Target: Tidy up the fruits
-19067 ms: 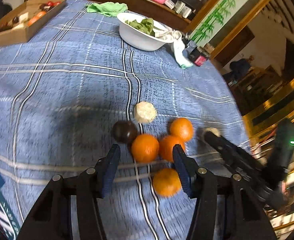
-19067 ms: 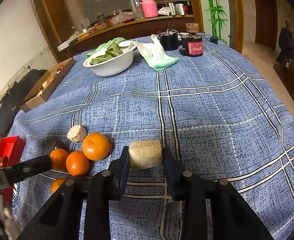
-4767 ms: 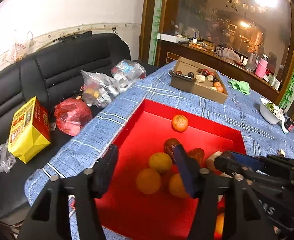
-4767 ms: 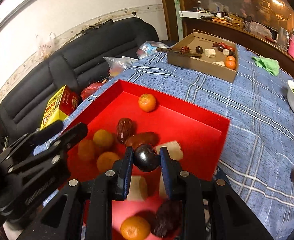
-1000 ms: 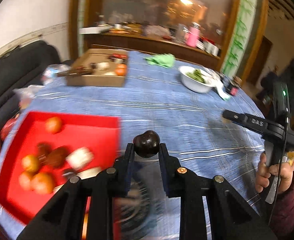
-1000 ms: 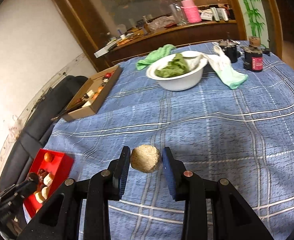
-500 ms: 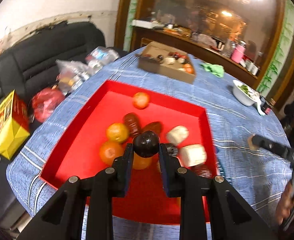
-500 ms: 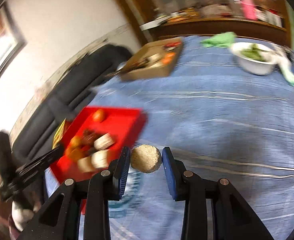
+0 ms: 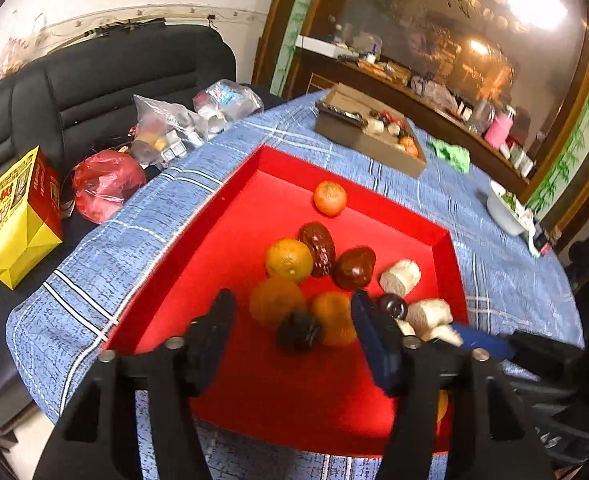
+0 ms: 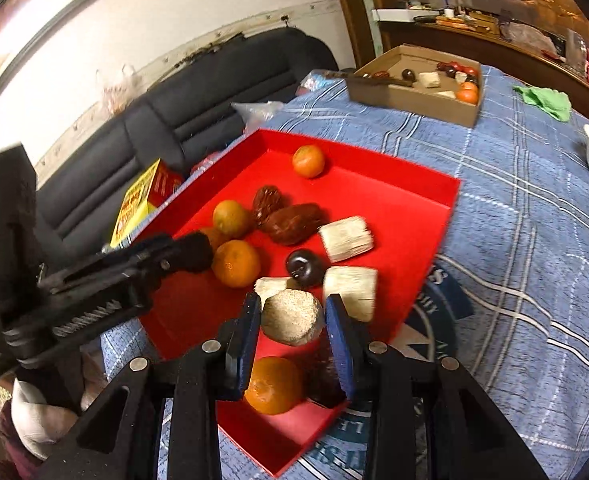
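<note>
Now my left tongs have just sprung apart, dropping the dark fruit into the red tray, while my right tongs pinch the pale chunk above its near edge, due for release.

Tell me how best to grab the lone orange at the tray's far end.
Grip the orange across its middle, coming down from above with a finger on either side. It is round, so any pair of opposite sides serves, and it sits apart from the other fruit. The tray wall runs just behind it, so keep the fingers off that side. The open left gripper is free for it.
</note>
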### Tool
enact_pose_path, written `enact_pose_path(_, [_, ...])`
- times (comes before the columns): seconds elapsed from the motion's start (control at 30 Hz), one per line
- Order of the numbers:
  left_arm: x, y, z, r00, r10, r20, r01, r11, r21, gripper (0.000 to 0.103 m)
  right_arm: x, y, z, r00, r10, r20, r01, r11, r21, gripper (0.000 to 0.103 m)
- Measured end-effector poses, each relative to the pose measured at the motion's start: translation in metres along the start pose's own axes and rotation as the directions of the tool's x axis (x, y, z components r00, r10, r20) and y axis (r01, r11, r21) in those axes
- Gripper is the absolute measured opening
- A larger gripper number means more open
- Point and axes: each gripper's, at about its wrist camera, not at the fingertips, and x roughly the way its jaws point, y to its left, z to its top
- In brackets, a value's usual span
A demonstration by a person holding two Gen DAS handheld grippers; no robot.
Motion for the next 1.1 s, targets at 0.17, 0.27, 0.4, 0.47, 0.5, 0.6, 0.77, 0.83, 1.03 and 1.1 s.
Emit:
enact_pose_path(0.17, [-0.006, 0.009, 0.005, 1.000, -0.010, 0.021, 0.011, 0.999, -0.036, 0.067, 0.006, 0.005, 0.001, 1.000, -0.015, 0.000, 0.015, 1.000, -0.011, 0.042])
enact_pose_path(0.27, [-0.010, 0.011, 0.006, 0.999, -0.011, 0.033, 0.012, 0.999, -0.044, 0.068, 0.003, 0.007, 0.002, 1.000, -0.025, 0.017, 0.025, 1.000, -0.015, 0.048])
enact_pose_path(0.4, [-0.015, 0.011, 0.007, 0.999, -0.012, 0.048, 0.014, 0.999, -0.051, 0.072, -0.008, 0.005, 0.001, 0.999, -0.020, 0.040, 0.020, 1.000, 0.006, 0.048])
enact_pose_path(0.47, [-0.017, 0.008, 0.007, 0.998, -0.009, 0.055, 0.011, 0.999, -0.044, 0.074, -0.015, 0.003, 0.000, 0.998, -0.023, 0.058, 0.023, 1.000, 0.015, 0.048])
enact_pose_path(0.5, [-0.018, 0.006, 0.007, 0.998, -0.008, 0.057, 0.010, 0.999, -0.040, 0.075, -0.019, 0.002, -0.001, 0.997, -0.025, 0.068, 0.024, 1.000, 0.018, 0.048])
enact_pose_path(0.6, [-0.023, -0.004, 0.008, 0.997, 0.006, 0.071, -0.006, 1.000, -0.013, 0.075, -0.031, -0.003, -0.002, 0.995, -0.027, 0.099, 0.023, 0.999, 0.040, 0.051])
enact_pose_path(0.77, [-0.038, -0.026, 0.007, 0.989, 0.068, 0.130, -0.075, 0.996, 0.047, 0.085, -0.055, -0.025, -0.010, 0.985, -0.061, 0.158, 0.044, 0.993, 0.112, 0.060])
enact_pose_path(0.83, [-0.044, -0.038, 0.008, 0.981, 0.099, 0.165, -0.112, 0.991, 0.072, 0.088, -0.064, -0.036, -0.013, 0.980, -0.099, 0.175, 0.073, 0.986, 0.148, 0.060])
enact_pose_path(1.03, [-0.055, -0.079, 0.004, 0.947, 0.198, 0.252, -0.241, 0.958, 0.155, 0.100, -0.087, -0.069, -0.026, 0.957, -0.202, 0.210, 0.148, 0.958, 0.246, 0.066])
enact_pose_path(1.1, [-0.055, -0.092, 0.002, 0.946, 0.201, 0.255, -0.250, 0.951, 0.180, 0.100, -0.090, -0.074, -0.031, 0.955, -0.210, 0.209, 0.154, 0.954, 0.256, 0.067])
